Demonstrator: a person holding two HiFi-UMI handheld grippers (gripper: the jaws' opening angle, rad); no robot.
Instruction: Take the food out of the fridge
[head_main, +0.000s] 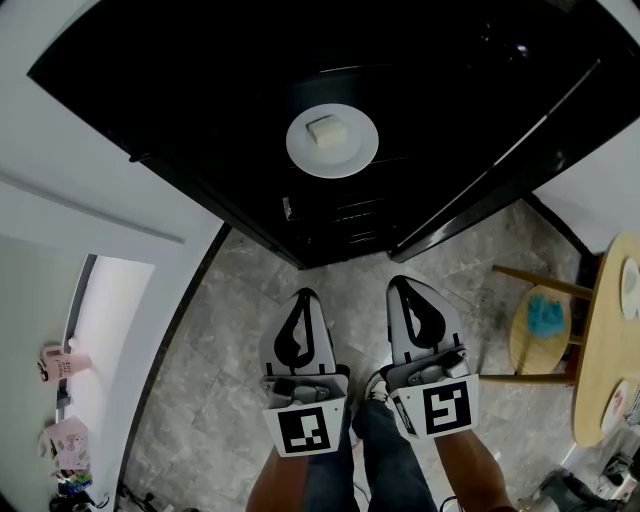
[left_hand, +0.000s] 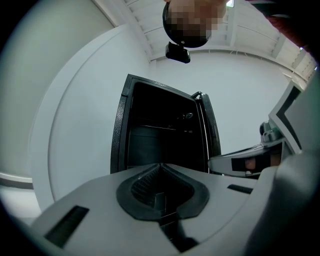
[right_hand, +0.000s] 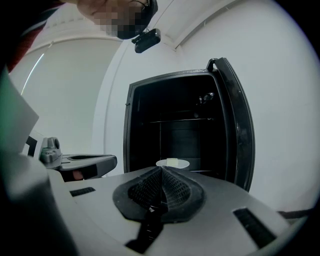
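Note:
A white plate (head_main: 333, 142) with a pale block of food (head_main: 326, 131) sits on a shelf inside the open black fridge (head_main: 200, 90). In the right gripper view the plate (right_hand: 172, 163) lies low in the fridge (right_hand: 180, 125), straight ahead. The fridge door (right_hand: 242, 135) stands swung open to the right. Both grippers hover side by side in front of the fridge, apart from it. My left gripper (head_main: 305, 296) (left_hand: 160, 166) is shut and holds nothing. My right gripper (head_main: 398, 284) (right_hand: 162, 169) is shut too, with nothing between its pads.
A wooden stool (head_main: 545, 325) with a blue cloth and a round wooden table (head_main: 605, 350) stand at the right. A white wall and a ledge with small items (head_main: 62, 400) lie to the left. The person's legs (head_main: 385, 460) stand on the grey stone floor (head_main: 220, 340).

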